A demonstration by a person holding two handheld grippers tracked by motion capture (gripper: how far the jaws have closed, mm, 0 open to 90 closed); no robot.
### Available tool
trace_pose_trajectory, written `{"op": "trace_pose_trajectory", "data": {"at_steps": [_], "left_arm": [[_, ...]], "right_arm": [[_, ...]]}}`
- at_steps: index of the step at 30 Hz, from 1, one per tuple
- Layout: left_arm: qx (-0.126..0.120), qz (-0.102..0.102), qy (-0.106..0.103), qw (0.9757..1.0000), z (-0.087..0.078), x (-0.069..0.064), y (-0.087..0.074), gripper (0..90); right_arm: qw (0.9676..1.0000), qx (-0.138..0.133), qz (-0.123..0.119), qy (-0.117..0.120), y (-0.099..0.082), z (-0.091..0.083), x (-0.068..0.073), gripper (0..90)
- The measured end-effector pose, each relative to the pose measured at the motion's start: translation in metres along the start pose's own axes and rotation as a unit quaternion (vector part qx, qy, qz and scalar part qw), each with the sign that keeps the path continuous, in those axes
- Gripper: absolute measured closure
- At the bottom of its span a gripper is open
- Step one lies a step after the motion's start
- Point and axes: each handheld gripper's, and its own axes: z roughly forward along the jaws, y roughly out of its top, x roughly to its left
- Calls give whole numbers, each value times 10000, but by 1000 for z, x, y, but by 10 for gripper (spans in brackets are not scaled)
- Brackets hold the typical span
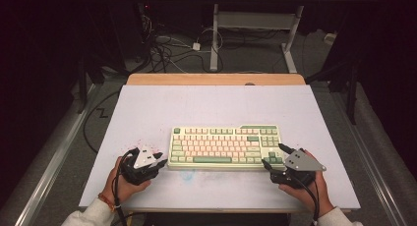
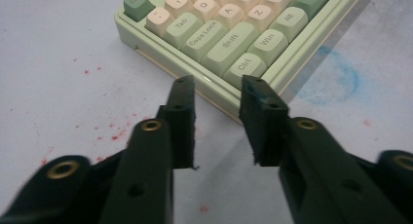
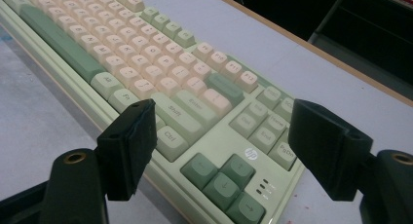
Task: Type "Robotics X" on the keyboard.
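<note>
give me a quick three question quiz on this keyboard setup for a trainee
1. True or false: the keyboard lies between the left gripper and the right gripper.
2. Which corner of the keyboard do the right gripper's jaws straddle? A) the Esc corner B) the arrow-key corner C) none
3. Fill in: beside the left gripper, the white table carries small ___ specks.

Key: 1 true; 2 B; 3 red.
</note>
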Motion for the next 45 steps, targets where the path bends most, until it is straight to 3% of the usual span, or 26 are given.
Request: {"op": "trace_pose_trajectory", "data": {"at_steps": [4, 8, 17, 29, 39, 45], "left_arm": [[29, 25, -128, 9999, 1, 1, 4, 877], [58, 145, -156, 9998, 2, 0, 12, 879], [107, 186, -271, 9994, 11, 2, 33, 879], [138, 470, -334, 9982, 26, -4, 70, 879], [266, 730, -522, 9956, 49, -13, 104, 879], [409, 906, -505, 9938, 69, -20, 121, 879]], "right_arm": [[10000, 14, -43, 43, 0, 2, 2, 261], [10000, 17, -70, 63, 1, 2, 3, 261], [9999, 66, -89, 70, 0, 4, 4, 261], [9998, 117, -126, 82, 0, 7, 4, 263], [9997, 155, -153, 119, -1, 9, 6, 264], [9995, 211, -175, 151, -2, 10, 6, 266]]}}
